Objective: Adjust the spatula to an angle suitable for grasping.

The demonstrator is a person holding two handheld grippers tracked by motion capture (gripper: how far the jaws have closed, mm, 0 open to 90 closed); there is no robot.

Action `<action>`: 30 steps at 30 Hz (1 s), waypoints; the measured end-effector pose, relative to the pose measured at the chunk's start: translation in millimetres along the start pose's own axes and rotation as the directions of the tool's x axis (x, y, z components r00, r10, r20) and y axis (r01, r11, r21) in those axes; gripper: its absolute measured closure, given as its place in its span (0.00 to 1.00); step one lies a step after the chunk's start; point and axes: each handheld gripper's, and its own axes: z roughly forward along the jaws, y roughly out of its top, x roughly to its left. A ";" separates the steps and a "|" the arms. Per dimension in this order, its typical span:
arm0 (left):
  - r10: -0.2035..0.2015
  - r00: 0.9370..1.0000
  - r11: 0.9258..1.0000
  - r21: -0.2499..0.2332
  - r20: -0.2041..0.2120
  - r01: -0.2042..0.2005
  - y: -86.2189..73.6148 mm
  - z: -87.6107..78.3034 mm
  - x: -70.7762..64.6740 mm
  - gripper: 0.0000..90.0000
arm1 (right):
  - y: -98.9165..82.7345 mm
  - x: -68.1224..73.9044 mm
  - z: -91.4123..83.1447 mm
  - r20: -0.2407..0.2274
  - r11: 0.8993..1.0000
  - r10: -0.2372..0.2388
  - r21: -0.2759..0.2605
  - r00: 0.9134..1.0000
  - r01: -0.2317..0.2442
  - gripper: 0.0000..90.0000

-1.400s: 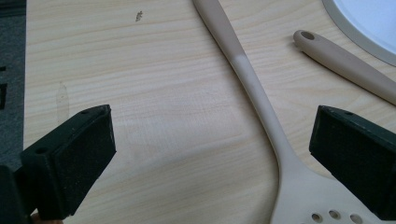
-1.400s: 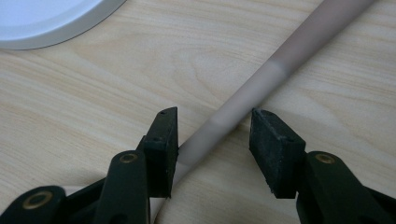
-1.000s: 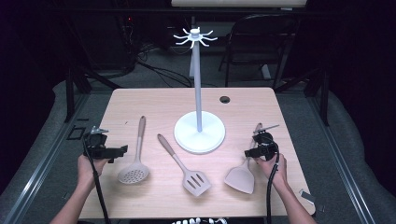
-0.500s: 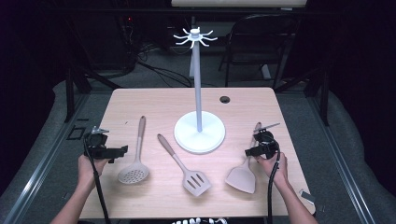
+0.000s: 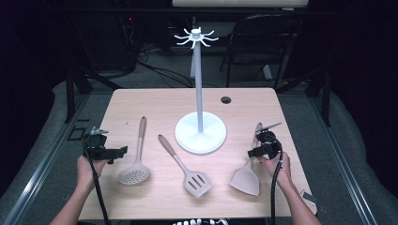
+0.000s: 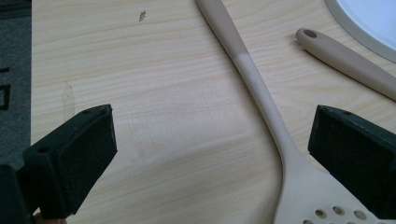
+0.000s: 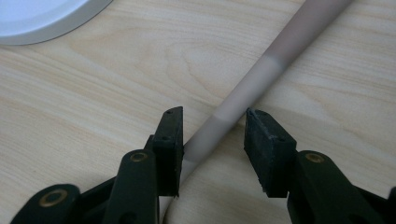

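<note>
Table (image 5: 141, 101): pale wood-grain top, a small dark round grommet (image 5: 226, 100) near its far edge.
Floor: grey carpet (image 5: 56, 126) on both sides of the table, black cables (image 5: 159, 70) trailing across it beyond the far edge.
Chair (image 5: 263, 42): dark folding chair behind the table's far right corner.
Frame: dark metal struts (image 5: 72, 89) standing off the table's left side.
Light: the tabletop is brightly lit; the room behind falls into near black.
</note>
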 end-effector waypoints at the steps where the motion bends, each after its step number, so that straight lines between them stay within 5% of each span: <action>1: 0.000 1.000 1.000 0.000 0.000 0.000 0.1 0.0 0.0 0.01 | 0.1 -1.0 -0.6 -0.005 1.000 -0.006 0.008 1.000 0.006 0.65; 7: 0.000 1.000 1.000 -0.001 -0.002 0.000 0.1 1.1 -1.1 0.01 | -0.8 4.2 0.3 0.031 1.000 -0.023 0.003 0.999 0.023 0.64; 20: 0.008 1.000 1.000 0.006 -0.001 -0.008 0.8 2.7 -2.3 0.01 | -3.2 2.2 8.3 0.019 1.000 0.009 0.000 1.000 -0.009 0.63; 30: 0.009 1.000 1.000 0.008 0.003 -0.009 0.5 2.7 -1.3 0.02 | -4.9 -1.6 8.9 -0.032 0.997 0.070 -0.026 0.997 -0.071 0.71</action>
